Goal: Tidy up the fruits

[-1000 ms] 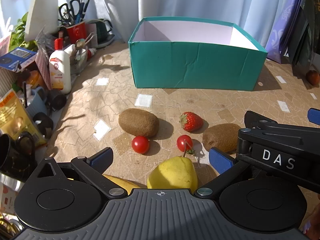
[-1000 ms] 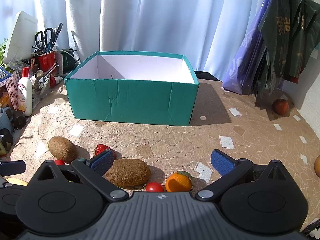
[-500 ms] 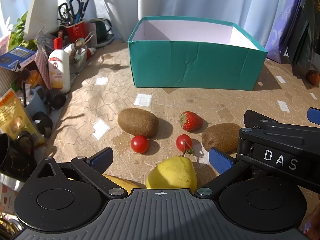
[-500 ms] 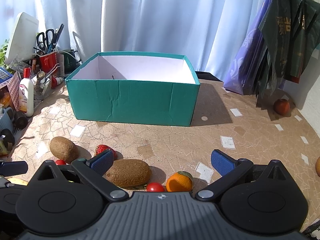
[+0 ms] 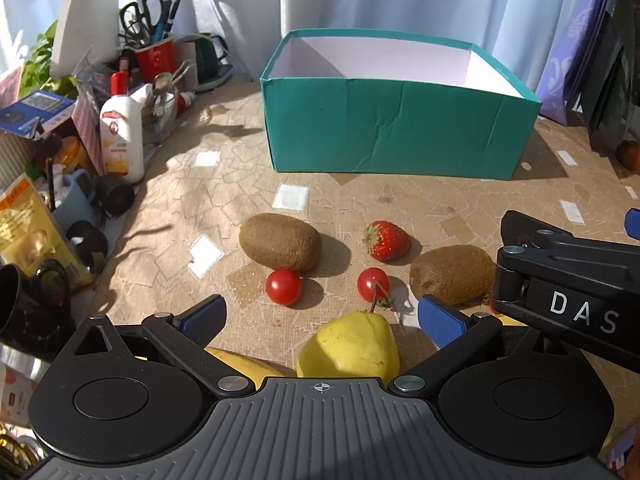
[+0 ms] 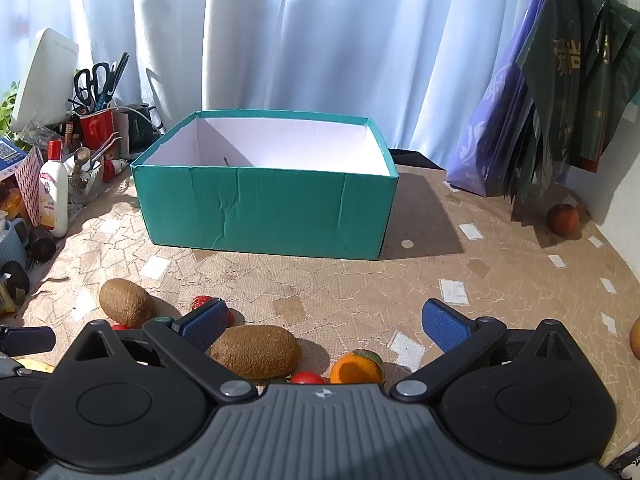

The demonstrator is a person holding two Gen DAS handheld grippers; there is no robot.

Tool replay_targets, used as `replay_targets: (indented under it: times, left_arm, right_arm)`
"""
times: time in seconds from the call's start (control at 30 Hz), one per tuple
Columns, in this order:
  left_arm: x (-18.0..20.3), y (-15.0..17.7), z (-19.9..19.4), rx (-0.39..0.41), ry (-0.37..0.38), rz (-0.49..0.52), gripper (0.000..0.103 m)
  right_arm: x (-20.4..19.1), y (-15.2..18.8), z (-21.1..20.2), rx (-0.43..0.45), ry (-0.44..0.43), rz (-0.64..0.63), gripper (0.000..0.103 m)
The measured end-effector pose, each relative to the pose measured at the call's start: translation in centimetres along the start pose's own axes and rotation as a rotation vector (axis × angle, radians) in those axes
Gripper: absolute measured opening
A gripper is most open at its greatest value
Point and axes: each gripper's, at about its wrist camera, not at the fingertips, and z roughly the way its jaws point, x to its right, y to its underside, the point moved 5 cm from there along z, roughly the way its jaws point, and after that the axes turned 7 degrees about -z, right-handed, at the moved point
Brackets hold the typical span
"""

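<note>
An open teal box [image 5: 400, 128] with a white inside stands at the back of the table; it also shows in the right wrist view [image 6: 264, 208]. In front of it lie two kiwis [image 5: 280, 242] [image 5: 452, 274], a strawberry [image 5: 386, 240], two cherry tomatoes [image 5: 283, 286] [image 5: 373, 284], a yellow pear [image 5: 350, 350] and a banana [image 5: 240, 364]. My left gripper [image 5: 320, 316] is open and empty, just above the pear. My right gripper [image 6: 324, 322] is open and empty above a kiwi [image 6: 256, 350], a small orange [image 6: 356, 368] and a cherry tomato [image 6: 307, 377].
Clutter lines the left edge: a white bottle [image 5: 122, 136], a red cup with scissors [image 5: 156, 54], mugs and packets. Purple and dark bags [image 6: 540, 120] hang at the back right. A red fruit [image 6: 563, 219] lies by the right wall.
Both grippers have drifted very slightly; the right one has edged a little to the left. The fruits have not moved and both grippers stay open.
</note>
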Motion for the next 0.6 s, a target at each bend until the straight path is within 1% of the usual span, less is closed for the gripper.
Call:
replay_targets:
  times: [0.33,0.6]
  left_arm:
    - [-0.3,-0.1,-0.2,0.009,0.015,-0.018,0.103]
    - [-1.4,-0.2,-0.5,0.024,0.040,-0.069,0.103]
  right_arm:
    - [0.2,0.0,-0.2,0.010,-0.002,0.003,0.103]
    - [0.9,0.0,-0.3,0.014,0.000,0.021,0.103]
